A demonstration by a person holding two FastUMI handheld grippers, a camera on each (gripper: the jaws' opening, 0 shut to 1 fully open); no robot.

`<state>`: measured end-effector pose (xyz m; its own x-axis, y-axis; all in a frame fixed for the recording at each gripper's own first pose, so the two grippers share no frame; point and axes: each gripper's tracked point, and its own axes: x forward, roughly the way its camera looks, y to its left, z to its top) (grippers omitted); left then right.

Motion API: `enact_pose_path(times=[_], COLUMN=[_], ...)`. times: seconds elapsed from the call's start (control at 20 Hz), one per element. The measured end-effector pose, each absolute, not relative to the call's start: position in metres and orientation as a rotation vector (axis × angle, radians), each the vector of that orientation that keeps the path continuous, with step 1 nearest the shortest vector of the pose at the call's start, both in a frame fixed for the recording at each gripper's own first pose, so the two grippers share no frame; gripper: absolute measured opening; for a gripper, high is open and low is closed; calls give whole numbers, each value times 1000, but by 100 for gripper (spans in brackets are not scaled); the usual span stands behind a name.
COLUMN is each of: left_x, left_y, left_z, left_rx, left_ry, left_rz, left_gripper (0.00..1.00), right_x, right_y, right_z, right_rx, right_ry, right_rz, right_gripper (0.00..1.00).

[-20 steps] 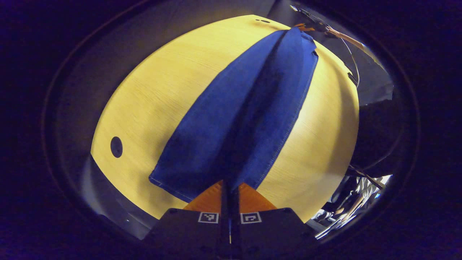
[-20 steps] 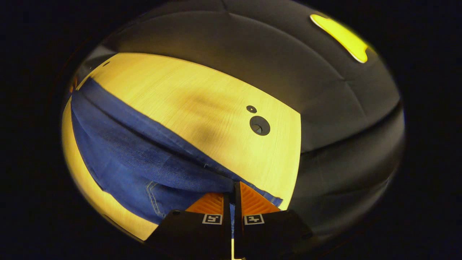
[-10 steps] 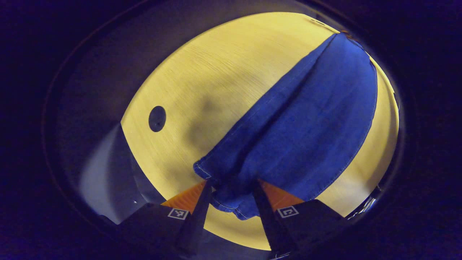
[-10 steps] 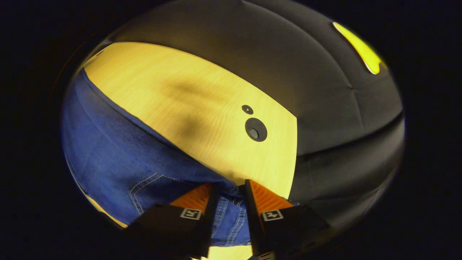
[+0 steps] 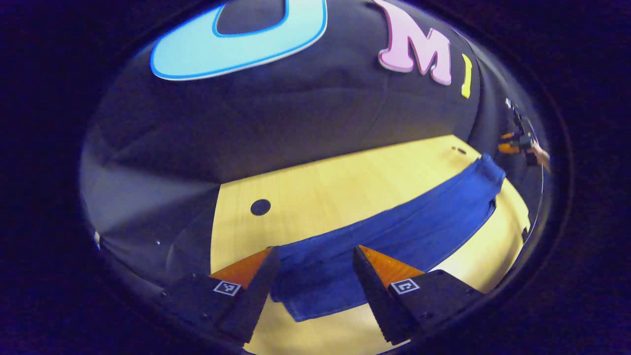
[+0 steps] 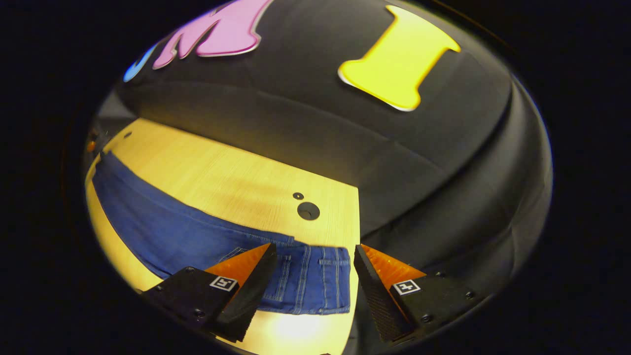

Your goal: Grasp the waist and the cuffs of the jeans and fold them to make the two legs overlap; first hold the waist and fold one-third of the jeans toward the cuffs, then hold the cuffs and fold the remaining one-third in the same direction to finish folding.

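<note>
With both my left gripper point(image 5: 315, 276) and right gripper point(image 6: 313, 276) wide open and empty above the jeans point(image 6: 197, 236), a shallow waist grab could split the overlapped legs

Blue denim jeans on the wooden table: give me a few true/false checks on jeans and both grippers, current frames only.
1. The blue denim jeans lie flat on the light wooden table. True.
2. The left gripper is shut on a cuff. False: its fingers are spread and hold nothing.
3. The right gripper is open, above the waist end. True.
4. The jeans hang off the table's edge. False: they rest wholly on it.
</note>
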<state>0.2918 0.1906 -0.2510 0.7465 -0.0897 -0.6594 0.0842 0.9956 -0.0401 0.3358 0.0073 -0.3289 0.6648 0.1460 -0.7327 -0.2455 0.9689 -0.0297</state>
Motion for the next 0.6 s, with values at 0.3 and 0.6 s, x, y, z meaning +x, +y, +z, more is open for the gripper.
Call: enact_pose_path(times=[0.3, 0.6], left_x=[250, 244], left_y=[83, 69], left_z=[-163, -161], left_rx=[-310, -262], left_ry=[427, 462], left_rz=[-218, -170], left_gripper=[96, 96], right_x=[285, 255], right_y=[-47, -58], right_z=[-383, -465], right_rx=[465, 729], right_ry=[955, 1066], right_rz=[-134, -370], right_gripper=[100, 98])
